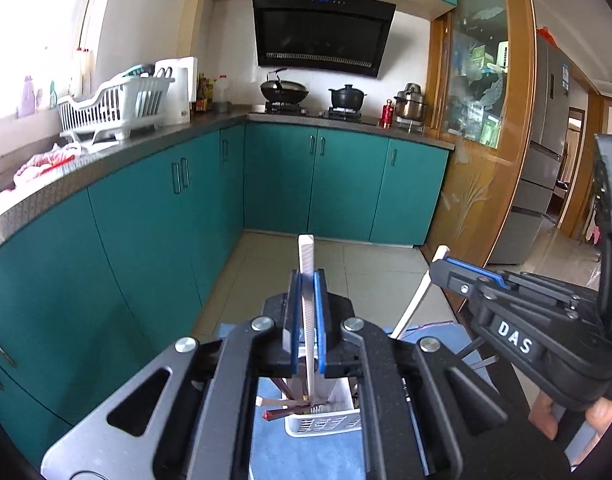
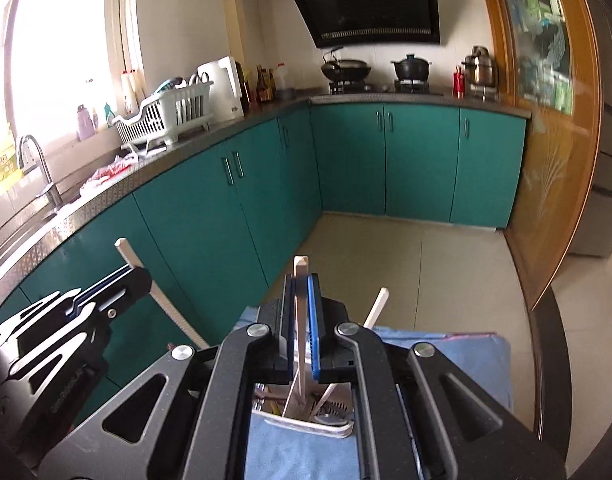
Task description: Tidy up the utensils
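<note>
Left wrist view: the left gripper [image 1: 307, 280] is clenched on a white chopstick [image 1: 306, 264] standing upright above the white utensil holder [image 1: 324, 424], which rests on a blue cloth [image 1: 306, 456]. Right wrist view: the right gripper [image 2: 302, 284] is clenched on a second white chopstick [image 2: 300, 280] above the same holder [image 2: 306, 426], near the worktop's far edge.

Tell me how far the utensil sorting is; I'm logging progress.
Done: several utensils stand in the holder. In hand: the left gripper and right gripper each clamp a white chopstick above it. Left: lowering both in.
</note>
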The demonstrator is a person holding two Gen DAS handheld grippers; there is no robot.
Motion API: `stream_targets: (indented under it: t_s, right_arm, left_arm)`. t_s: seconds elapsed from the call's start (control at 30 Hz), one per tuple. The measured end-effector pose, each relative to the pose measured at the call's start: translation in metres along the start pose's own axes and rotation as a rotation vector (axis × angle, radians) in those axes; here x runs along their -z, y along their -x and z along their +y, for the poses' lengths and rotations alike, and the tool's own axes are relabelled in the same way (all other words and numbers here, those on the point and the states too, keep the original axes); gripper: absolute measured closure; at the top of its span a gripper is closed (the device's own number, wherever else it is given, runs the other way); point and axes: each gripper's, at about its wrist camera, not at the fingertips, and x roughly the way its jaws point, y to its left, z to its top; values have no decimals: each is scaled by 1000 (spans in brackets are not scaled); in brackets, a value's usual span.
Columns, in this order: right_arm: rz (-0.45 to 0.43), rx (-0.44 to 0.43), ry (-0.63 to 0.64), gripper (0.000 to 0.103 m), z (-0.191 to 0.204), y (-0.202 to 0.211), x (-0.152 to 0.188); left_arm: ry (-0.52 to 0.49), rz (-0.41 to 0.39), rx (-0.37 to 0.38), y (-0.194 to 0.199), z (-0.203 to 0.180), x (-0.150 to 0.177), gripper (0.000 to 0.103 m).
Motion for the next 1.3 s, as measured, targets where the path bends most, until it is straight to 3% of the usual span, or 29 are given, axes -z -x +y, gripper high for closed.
stream_targets:
  t_s: [0.13,0.2,0.27,0.37,0.53,0.67,0.83,0.93,1.17,1.3]
  right_arm:
    - [8,15,24,96,3,-2,11]
    - [12,36,41,92,3,0,17]
    - [-16,59,49,68,3,9,20]
    - [-107,54,22,42,-3,43,25]
    - [-285,12,-57,18,-17,128,56]
    - [-294,-11,-89,13,-24,159,97]
    - [-278,126,-61,11,-15,175,153]
    - [-250,158,-39,6,-8,177,177]
    - [-209,240,60,3,13,184,223]
    - [-188,249,30,3,16,187,240]
  left_arm:
    - [0,24,2,-8,1,13,95]
    - [1,22,-3,-6,1,19,79]
    - [2,-8,-14,4,4,22,48]
    - [-22,-66,-15,29,4,26,35]
    - [-90,-167,-72,87,0,54,13]
    - [-108,-159,-79,119,-1,85,9]
    - [-96,-133,-92,146,2,130,6]
    - [-92,-107,-97,155,4,150,5]
    - [-59,-82,-123,176,11,186,4]
    - [-66,-55,-117,184,5,201,4]
